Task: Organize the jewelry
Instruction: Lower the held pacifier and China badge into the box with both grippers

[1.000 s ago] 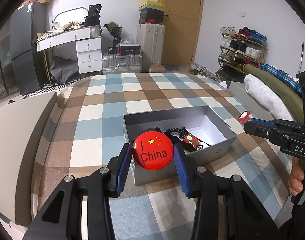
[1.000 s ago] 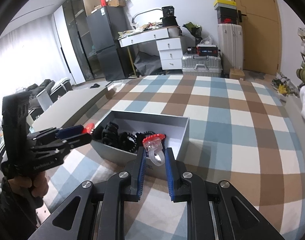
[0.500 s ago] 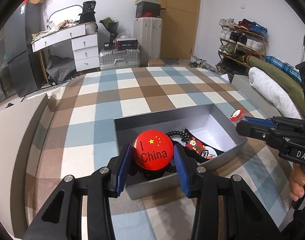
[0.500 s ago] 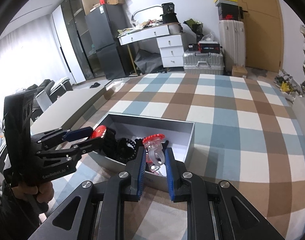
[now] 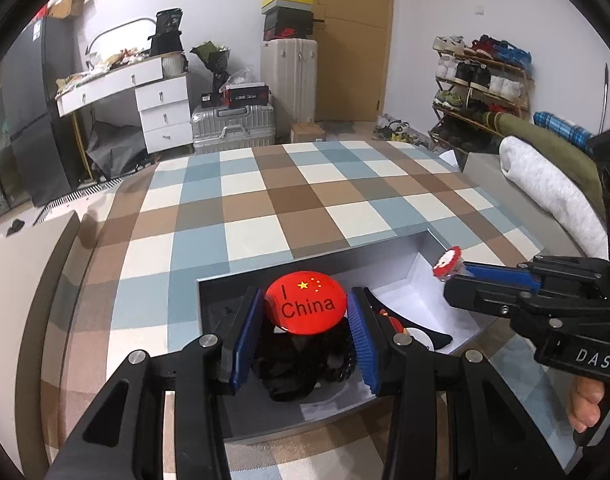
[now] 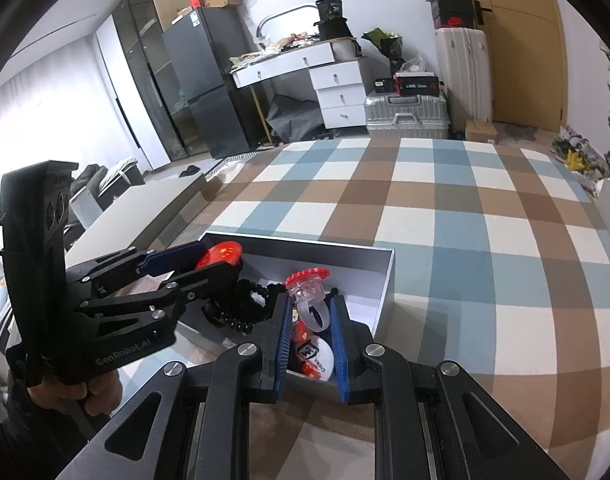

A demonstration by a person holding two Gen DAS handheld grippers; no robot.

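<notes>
My left gripper (image 5: 305,312) is shut on a round red "I China" badge (image 5: 305,308) and hangs over the left part of an open grey box (image 5: 213,292) on the checked bedspread. My right gripper (image 6: 311,312) is shut on a clear plastic ring with a red top (image 6: 309,292), held above the right half of the same box (image 6: 385,280). In the box lie a black bead bracelet (image 6: 245,304), a white "China" badge (image 6: 319,358) and small red pieces. Each gripper shows in the other's view: the right one (image 5: 451,270) and the left one (image 6: 221,258).
The checked bedspread (image 5: 265,208) spreads out beyond the box. A rolled white blanket (image 5: 545,192) lies at the right edge, with a shoe rack (image 5: 481,80) behind it. Suitcases (image 5: 233,128), a white desk with drawers (image 5: 157,104) and a dark cabinet (image 6: 193,92) stand along the far wall.
Both grippers have moved forward from in front of the box to above its inside, each still holding its piece. The box now looks nearer and lower in both views.
</notes>
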